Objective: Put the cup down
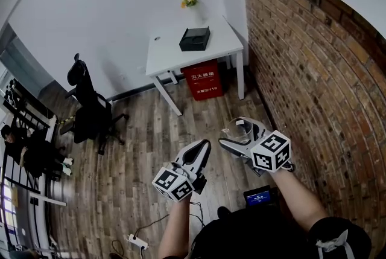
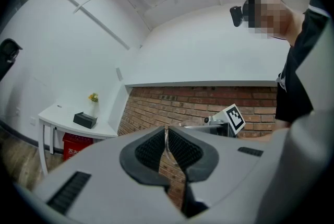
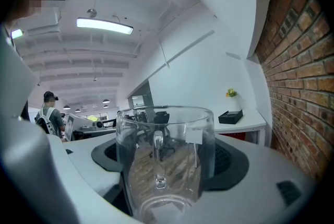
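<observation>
The room had a wood floor, a brick wall on the right and a white wall at the far side. Against the far wall stood a white table that carried a black box and small yellow flowers, with a red box beneath it. A black chair stood to the left. Near the person, over the floor and well apart from the table, the right gripper held a clear glass cup upright, its jaws set wide with the pads against the cup's sides. The left gripper hung just beside it on the left, its jaws closed together with nothing between them.
</observation>
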`<state>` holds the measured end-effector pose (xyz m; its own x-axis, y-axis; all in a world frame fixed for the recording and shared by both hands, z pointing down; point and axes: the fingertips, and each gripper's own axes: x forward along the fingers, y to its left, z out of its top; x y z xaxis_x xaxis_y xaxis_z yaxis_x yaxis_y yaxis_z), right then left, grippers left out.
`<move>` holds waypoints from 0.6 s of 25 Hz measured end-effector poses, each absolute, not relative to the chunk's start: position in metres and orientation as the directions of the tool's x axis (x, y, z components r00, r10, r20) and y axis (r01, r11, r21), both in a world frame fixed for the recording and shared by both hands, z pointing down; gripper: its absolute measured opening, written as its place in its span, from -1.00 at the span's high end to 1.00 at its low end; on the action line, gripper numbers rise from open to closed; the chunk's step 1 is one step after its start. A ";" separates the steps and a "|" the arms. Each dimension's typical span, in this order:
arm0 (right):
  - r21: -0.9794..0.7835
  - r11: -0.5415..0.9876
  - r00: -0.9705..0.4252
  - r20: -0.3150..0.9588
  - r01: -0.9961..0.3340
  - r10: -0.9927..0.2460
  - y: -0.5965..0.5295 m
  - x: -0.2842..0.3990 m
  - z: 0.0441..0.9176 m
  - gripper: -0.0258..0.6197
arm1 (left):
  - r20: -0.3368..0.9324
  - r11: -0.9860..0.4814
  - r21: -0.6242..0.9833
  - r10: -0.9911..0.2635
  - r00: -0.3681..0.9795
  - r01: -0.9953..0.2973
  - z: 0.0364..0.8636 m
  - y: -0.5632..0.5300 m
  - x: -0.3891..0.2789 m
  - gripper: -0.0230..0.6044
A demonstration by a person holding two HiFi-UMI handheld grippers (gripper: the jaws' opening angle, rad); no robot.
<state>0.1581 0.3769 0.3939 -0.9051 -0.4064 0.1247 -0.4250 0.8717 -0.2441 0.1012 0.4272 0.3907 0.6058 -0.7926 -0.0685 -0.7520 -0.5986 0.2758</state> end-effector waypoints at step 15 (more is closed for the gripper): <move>-0.253 0.870 -0.906 0.124 -0.423 -0.404 0.374 0.163 0.396 -0.37 | -0.064 -0.610 0.287 -0.782 0.620 -0.739 0.397 0.422 0.111 0.85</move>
<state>0.1633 0.3743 0.3965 -0.9063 -0.4040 0.1237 -0.4225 0.8703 -0.2530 0.1108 0.4221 0.3968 0.6203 -0.7817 -0.0641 -0.7387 -0.6098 0.2871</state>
